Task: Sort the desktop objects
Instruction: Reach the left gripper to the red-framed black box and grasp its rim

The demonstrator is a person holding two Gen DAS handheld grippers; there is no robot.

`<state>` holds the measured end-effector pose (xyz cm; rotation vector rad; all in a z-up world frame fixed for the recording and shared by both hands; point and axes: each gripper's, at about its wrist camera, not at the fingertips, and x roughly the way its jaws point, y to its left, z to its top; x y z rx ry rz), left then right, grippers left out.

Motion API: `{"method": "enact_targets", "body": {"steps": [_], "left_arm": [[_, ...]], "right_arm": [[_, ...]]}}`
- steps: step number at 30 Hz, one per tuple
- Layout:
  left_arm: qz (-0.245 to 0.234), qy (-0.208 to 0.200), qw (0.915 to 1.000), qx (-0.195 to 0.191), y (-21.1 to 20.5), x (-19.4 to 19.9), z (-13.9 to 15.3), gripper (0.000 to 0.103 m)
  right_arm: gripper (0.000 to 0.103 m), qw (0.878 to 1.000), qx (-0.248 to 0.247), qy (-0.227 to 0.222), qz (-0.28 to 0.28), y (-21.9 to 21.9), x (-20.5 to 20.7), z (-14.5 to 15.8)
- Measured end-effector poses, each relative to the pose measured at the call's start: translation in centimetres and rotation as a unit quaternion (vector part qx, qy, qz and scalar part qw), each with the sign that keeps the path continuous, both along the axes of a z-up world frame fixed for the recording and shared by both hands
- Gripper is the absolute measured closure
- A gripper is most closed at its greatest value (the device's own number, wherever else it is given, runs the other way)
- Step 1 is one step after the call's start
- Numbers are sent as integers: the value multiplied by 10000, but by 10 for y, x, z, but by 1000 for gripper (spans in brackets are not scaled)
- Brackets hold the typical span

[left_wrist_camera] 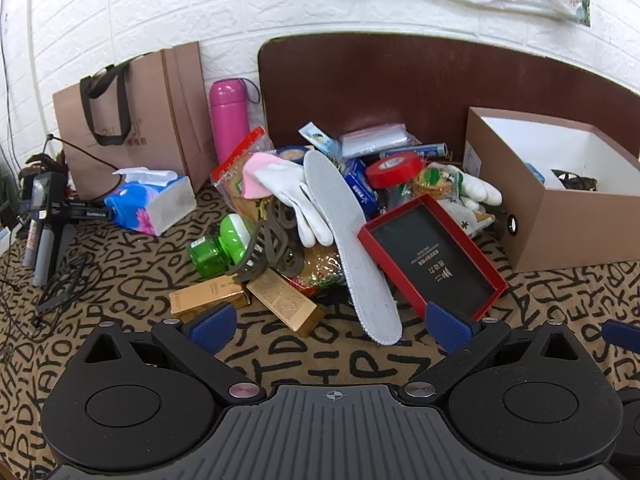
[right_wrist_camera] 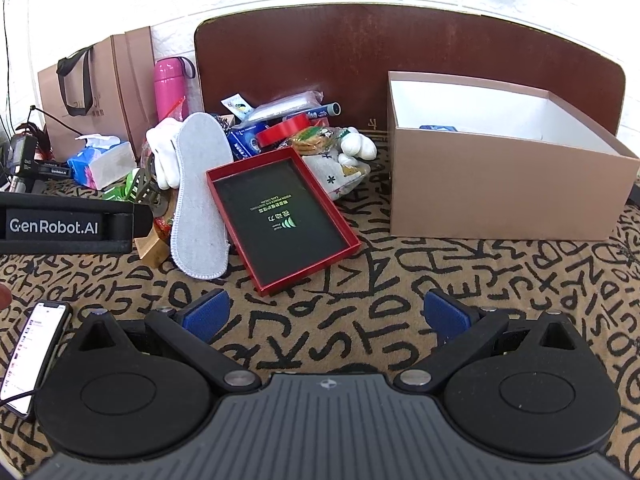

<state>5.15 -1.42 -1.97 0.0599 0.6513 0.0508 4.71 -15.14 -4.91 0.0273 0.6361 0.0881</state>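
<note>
A pile of objects lies on the patterned cloth: a grey insole (left_wrist_camera: pixel 352 248) (right_wrist_camera: pixel 200 196), a red box lid (left_wrist_camera: pixel 434 258) (right_wrist_camera: pixel 280 216), white gloves (left_wrist_camera: pixel 296 196), a green bottle (left_wrist_camera: pixel 218 246), a hair claw (left_wrist_camera: pixel 268 248), two gold boxes (left_wrist_camera: pixel 244 298), a red tape roll (left_wrist_camera: pixel 394 168) (right_wrist_camera: pixel 286 130). A brown cardboard box (left_wrist_camera: pixel 560 224) (right_wrist_camera: pixel 508 196) stands at the right. My left gripper (left_wrist_camera: pixel 334 326) is open and empty, in front of the pile. My right gripper (right_wrist_camera: pixel 324 312) is open and empty, in front of the lid and box.
A tissue pack (left_wrist_camera: pixel 150 204), pink flask (left_wrist_camera: pixel 229 120) and paper bag (left_wrist_camera: pixel 132 120) stand at the back left. A brown board (right_wrist_camera: pixel 400 60) leans on the wall. A phone (right_wrist_camera: pixel 34 356) lies at the near left. The left gripper's body (right_wrist_camera: pixel 68 226) shows at the left.
</note>
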Motion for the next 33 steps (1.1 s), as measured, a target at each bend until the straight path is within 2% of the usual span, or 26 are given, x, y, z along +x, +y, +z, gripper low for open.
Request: {"method": "enact_targets", "body": {"steps": [11,22,27,33], "left_arm": [[-27,305,9995,72,-12,24,-14,0],[-539,503,9949,-687,-18,41,-34,0],[-723,659,9909,-926,-25,55,-38,5],[-707,781,9902,-914,-33,78,-48,5]], "right_arm": [[0,9992,-173,34,365,-5,23,-15],[0,9937,-292,80,1079,-8,56,-36],[0,9882,-334,144,1486,-8,76,-46],[0,9818,-327,96,1867,-9,95,-50]]}}
